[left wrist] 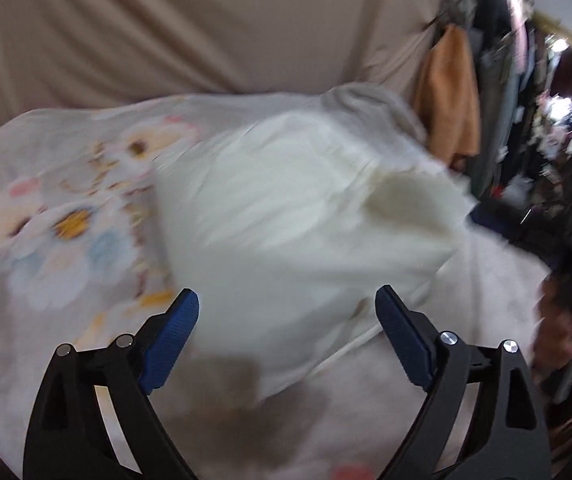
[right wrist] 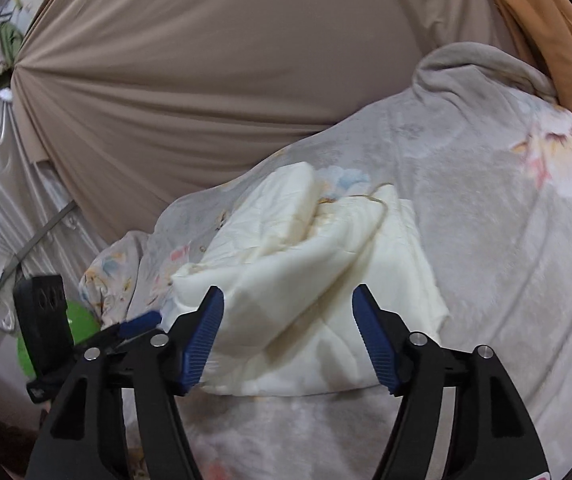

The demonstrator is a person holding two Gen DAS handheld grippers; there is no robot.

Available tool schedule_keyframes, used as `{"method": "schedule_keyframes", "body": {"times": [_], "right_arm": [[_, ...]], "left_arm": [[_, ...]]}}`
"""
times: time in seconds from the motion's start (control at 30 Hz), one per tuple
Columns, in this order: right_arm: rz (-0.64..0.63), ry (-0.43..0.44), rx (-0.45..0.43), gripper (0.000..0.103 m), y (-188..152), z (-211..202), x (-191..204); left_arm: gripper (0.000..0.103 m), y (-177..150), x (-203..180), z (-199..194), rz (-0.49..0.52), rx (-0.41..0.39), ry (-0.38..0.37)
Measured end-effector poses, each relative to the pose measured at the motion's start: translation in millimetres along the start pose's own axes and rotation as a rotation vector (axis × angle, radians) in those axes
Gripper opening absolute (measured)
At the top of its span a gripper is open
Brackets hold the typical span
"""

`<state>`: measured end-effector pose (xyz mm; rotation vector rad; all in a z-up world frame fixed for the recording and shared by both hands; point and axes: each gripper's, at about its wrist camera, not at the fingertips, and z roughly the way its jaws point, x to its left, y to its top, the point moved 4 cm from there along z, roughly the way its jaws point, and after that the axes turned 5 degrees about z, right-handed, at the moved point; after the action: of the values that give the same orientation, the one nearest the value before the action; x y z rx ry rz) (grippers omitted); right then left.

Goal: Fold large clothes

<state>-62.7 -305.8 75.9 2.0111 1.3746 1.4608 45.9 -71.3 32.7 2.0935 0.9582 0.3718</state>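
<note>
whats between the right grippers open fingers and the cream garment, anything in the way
Nothing. In the right wrist view the right gripper stands open straight over the folded cream garment, which lies on the floral blanket; no other item sits in that gap.

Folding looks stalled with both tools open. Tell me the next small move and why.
Probably bring the right tool down onto the near edge of the cream garment. It lies bunched and uneven on the floral blanket, and neither the right nor the left tool grips anything.
</note>
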Motion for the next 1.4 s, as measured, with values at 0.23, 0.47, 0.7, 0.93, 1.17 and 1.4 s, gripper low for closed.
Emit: {"method": "schedule_keyframes", "body": {"times": [0.23,0.47,0.7,0.93,1.17,1.4], "right_arm": [[-0.172,-0.107,0.052,0.075,-10,51,55],[-0.200,-0.001,-0.031,0.018,13,47,75],[0.078,-0.034,0.044,0.013,-3,55,-40],[0.173,-0.009,0.114,0.031,-36,62,-85],[0.169,0.034,-0.049,0.045,8,-7,-65],[-0.004,-0.012,-0.050,0.055,65,37,-12]], "left_arm": [[0.088,-45,21,25,-0.056,0.067,0.062],[0.080,-40,33,36,-0.077,0.053,0.086],[0.080,-38,32,50,-0.067,0.081,0.091],[0.074,-41,23,42,-0.028,0.138,0.033],[0.080,4,35,-22,-0.065,0.003,-0.051],[0.085,91,24,-5,-0.057,-0.163,-0.004]]}}
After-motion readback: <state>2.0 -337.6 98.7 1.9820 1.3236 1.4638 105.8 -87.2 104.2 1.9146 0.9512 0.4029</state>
